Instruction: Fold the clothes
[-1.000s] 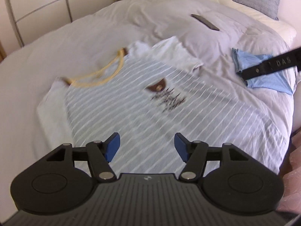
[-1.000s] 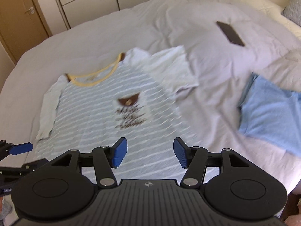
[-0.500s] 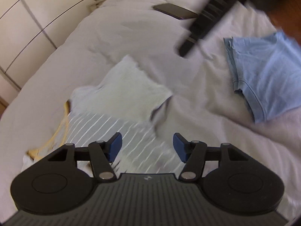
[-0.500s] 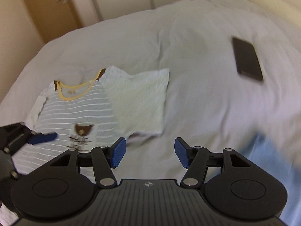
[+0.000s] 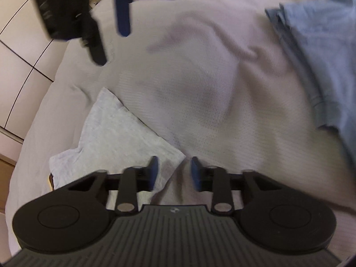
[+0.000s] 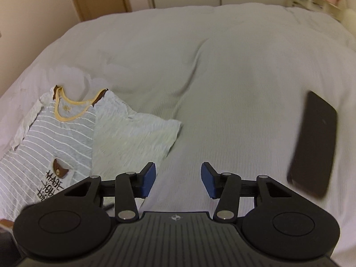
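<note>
Left gripper [image 5: 173,171] jaws open over the striped tee's [image 6: 55,138] plain knit sleeve [image 5: 115,138]; right gripper [image 6: 177,179] jaws open above waffle-textured bed [image 6: 222,77]; flat dark phone [image 6: 313,144] beside.

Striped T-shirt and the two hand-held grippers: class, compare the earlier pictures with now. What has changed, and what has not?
Both moved toward the shirt's plain sleeve. The left hand-held gripper came down from above the striped T-shirt to the sleeve corner, jaws open and narrower. The right hand-held gripper swung toward the sleeve, open. Nothing is gripped. The shirt, phone and blue garment lie as before.
</note>
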Action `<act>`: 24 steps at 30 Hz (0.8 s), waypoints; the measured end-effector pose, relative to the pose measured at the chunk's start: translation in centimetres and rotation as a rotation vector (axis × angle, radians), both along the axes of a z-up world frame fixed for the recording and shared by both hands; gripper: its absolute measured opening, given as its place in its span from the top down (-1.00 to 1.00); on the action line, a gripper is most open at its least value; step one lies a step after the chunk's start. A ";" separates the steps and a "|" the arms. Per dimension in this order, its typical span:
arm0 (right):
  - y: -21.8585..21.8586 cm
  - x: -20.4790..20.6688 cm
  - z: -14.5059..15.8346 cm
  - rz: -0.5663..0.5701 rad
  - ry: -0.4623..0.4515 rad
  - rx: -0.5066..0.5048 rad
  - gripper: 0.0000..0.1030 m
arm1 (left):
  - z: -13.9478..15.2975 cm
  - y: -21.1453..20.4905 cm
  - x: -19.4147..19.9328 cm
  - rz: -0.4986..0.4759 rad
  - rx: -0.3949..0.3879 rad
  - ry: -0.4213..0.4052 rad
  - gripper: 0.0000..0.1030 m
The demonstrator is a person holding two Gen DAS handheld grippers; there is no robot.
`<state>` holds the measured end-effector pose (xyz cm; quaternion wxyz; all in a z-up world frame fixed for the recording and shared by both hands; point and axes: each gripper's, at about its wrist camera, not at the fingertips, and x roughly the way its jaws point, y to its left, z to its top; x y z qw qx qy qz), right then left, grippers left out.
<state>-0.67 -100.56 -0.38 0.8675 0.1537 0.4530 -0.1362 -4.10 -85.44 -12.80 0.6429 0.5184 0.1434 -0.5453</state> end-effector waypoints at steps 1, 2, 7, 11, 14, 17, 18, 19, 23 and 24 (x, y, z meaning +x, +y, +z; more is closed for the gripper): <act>-0.4 0.7 -0.3 0.012 0.005 0.002 0.05 | 0.0 0.0 0.4 0.008 -0.012 0.009 0.85; -0.8 1.4 -0.6 0.027 0.011 0.002 0.05 | 0.3 0.1 1.0 0.031 -0.035 0.036 0.90; -2.0 5.6 -2.2 0.123 0.051 -0.013 -0.01 | 2.5 1.7 5.5 0.253 -0.181 0.288 0.96; -2.8 9.1 -3.5 0.206 0.090 -0.032 -0.05 | 3.2 2.9 8.7 0.441 -0.266 0.461 0.96; -3.6 11.1 -4.9 0.244 0.116 -0.009 -0.05 | 2.8 3.4 9.2 0.459 -0.280 0.487 0.96; -4.3 12.6 -6.3 0.285 0.147 0.019 -0.05 | 2.5 3.8 9.7 0.477 -0.294 0.512 0.96; -4.5 13.0 -6.6 0.298 0.160 0.029 -0.03 | 2.5 3.9 9.6 0.477 -0.296 0.513 0.96; -4.7 13.4 -6.9 0.306 0.177 0.038 0.16 | 2.5 4.0 9.3 0.471 -0.296 0.509 0.96; -5.6 13.9 -6.3 0.264 0.238 0.115 0.91 | 3.1 4.4 8.9 0.488 -0.313 0.541 0.96; -5.8 13.9 -5.9 0.241 0.245 0.136 0.92 | 3.4 4.8 9.0 0.505 -0.325 0.565 0.96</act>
